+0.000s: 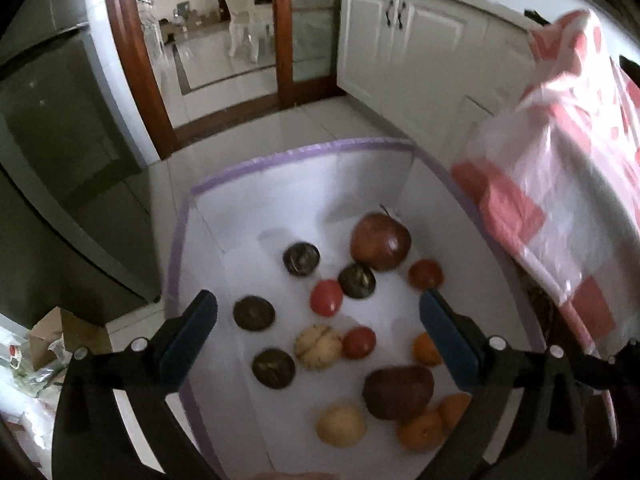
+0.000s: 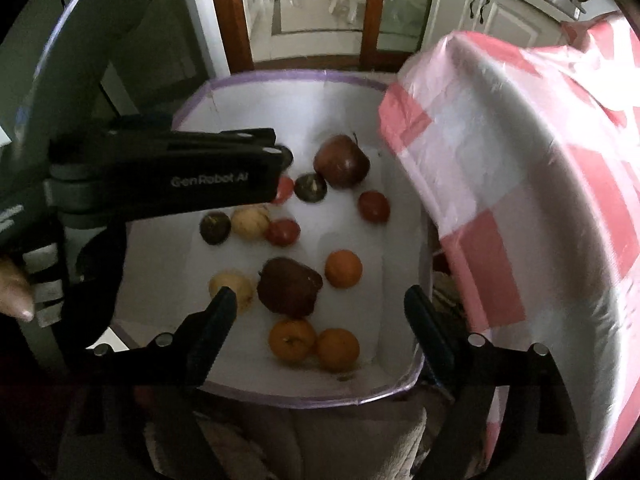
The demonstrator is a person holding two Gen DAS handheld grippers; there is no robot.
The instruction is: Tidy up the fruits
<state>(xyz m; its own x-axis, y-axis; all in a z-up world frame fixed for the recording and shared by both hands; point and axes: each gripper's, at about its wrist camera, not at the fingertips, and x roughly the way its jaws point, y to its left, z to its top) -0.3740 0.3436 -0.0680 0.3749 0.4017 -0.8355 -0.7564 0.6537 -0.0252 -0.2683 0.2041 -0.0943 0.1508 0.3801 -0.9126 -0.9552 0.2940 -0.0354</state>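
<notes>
White bin [image 2: 280, 92] already full of loose fruit [image 2: 290, 286]; pink-checked bag [image 2: 520, 184] probably emptied. Left tongs [image 1: 318, 332], right tongs [image 2: 316, 320] wide open, empty. Sorting still ahead.

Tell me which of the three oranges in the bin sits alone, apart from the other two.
The lone orange lies just right of the dark red apple. The other two oranges touch each other at the near wall of the white bin.
</notes>
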